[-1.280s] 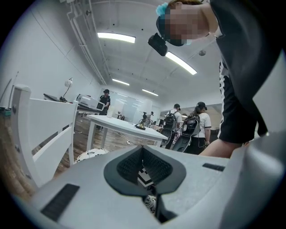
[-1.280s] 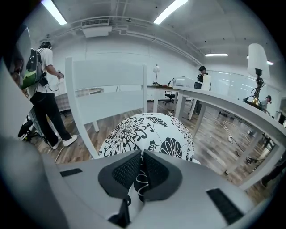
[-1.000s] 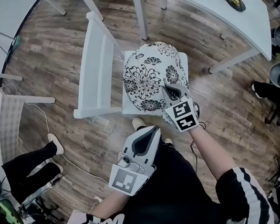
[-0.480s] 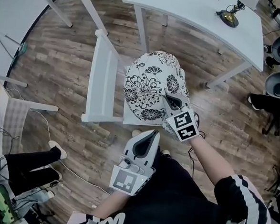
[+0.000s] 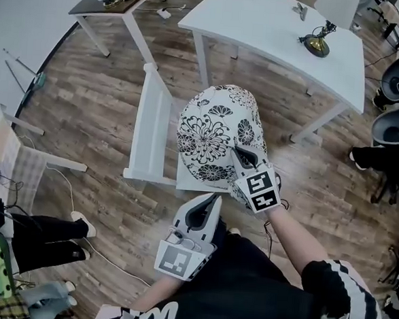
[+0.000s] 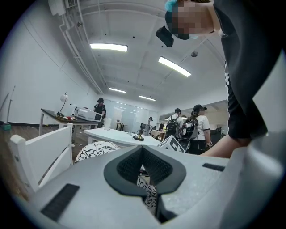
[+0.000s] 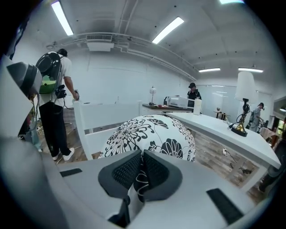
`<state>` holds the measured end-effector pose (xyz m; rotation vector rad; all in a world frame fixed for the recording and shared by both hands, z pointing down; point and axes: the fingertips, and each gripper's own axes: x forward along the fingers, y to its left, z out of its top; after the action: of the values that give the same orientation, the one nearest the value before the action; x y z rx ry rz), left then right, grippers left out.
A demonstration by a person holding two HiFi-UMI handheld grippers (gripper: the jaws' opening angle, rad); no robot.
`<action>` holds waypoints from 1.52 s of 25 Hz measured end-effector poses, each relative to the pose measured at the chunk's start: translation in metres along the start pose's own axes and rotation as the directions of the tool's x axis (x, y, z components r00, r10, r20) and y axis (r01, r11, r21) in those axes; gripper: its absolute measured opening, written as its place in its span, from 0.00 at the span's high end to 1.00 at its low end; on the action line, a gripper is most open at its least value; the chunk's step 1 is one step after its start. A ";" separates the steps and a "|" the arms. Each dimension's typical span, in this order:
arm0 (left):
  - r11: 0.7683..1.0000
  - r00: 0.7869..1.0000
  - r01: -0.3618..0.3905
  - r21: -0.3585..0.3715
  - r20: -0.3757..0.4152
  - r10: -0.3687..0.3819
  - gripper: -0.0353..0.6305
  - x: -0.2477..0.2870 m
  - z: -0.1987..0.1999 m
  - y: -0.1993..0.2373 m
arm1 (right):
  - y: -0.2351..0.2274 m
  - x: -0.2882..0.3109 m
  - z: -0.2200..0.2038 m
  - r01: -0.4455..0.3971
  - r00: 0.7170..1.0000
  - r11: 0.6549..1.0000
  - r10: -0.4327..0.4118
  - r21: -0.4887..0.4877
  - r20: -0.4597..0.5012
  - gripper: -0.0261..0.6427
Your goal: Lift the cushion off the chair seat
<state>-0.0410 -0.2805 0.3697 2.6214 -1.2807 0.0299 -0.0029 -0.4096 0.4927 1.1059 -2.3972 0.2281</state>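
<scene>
Cushion pinched in right gripper over chair, left gripper closed empty

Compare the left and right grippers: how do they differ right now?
The right gripper pinches the cushion by its near edge; the left gripper has its fingers together on nothing. The right is at the cushion over the chair; the left hangs short of it. Both point toward the cushion.

The cushion is white with a black flower print. Chair and bench are white; the floor is brown wood plank. Left gripper and right gripper are grey with black-and-white markers.
</scene>
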 end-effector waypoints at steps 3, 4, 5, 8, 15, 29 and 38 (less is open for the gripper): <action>1.000 1.000 -0.001 0.015 0.003 0.001 0.94 -0.001 0.006 -0.005 | 0.000 -0.012 0.013 0.008 0.999 1.000 -0.007 -0.002 0.031 0.92; 1.000 1.000 0.002 0.021 0.022 -0.003 0.94 -0.001 0.011 -0.007 | -0.001 -0.015 0.018 0.012 0.999 1.000 -0.012 -0.005 0.043 0.92; 1.000 0.999 0.005 0.027 0.036 -0.006 0.94 -0.001 0.014 -0.009 | -0.001 -0.019 0.022 0.016 0.999 1.000 -0.016 -0.008 0.052 0.92; 0.999 0.999 0.007 0.044 0.053 -0.009 0.94 -0.004 0.022 -0.013 | 0.000 -0.029 0.030 0.027 0.997 1.000 -0.026 -0.008 0.074 0.92; 0.997 0.995 -0.020 0.075 0.095 0.013 0.94 -0.007 0.040 -0.018 | 0.004 -0.051 0.049 0.023 0.992 1.000 -0.023 0.001 0.122 0.92; 0.988 0.981 -0.092 0.125 0.181 0.068 0.94 -0.025 0.053 -0.022 | 0.012 -0.092 0.075 0.038 0.970 0.999 -0.042 0.021 0.237 0.92; 0.987 0.978 -0.087 0.134 0.200 0.059 0.94 -0.019 0.088 -0.039 | 0.000 -0.131 0.118 0.055 0.950 0.998 -0.063 0.034 0.305 0.92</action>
<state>-0.0292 -0.2613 0.2747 2.7528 -1.4911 -0.1329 0.0272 -0.3628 0.3255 1.3047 -2.6306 0.0691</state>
